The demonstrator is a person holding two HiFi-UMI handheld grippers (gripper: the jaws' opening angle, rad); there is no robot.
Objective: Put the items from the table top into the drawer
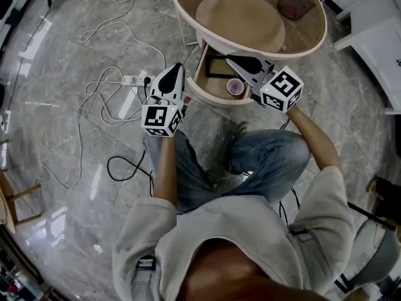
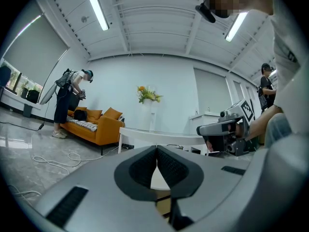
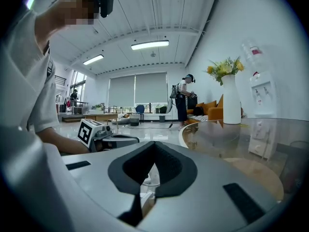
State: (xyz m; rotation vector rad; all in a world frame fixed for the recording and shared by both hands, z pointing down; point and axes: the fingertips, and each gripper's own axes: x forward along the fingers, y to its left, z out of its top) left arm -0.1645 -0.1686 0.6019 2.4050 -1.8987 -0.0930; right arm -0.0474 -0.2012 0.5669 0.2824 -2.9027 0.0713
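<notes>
The round glass-topped table (image 1: 316,46) stands ahead of me with its drawer (image 1: 202,91) pulled open. In the drawer lie a small cup with a pink inside (image 1: 235,87) and a flat black-framed item (image 1: 216,66). My right gripper (image 1: 230,58) hangs over the open drawer, shut with nothing between its jaws (image 3: 154,145). To the left of the drawer, over the floor, my left gripper (image 1: 177,68) is also shut and empty (image 2: 156,150). A dark brown thing (image 1: 296,2) shows at the table's far right side.
A power strip (image 1: 135,79) and looping white and black cables (image 1: 106,111) lie on the marble floor to the left. My knees (image 1: 269,146) are just below the drawer. White furniture (image 1: 376,36) stands at right. A vase of flowers (image 3: 231,98) stands on the glass top.
</notes>
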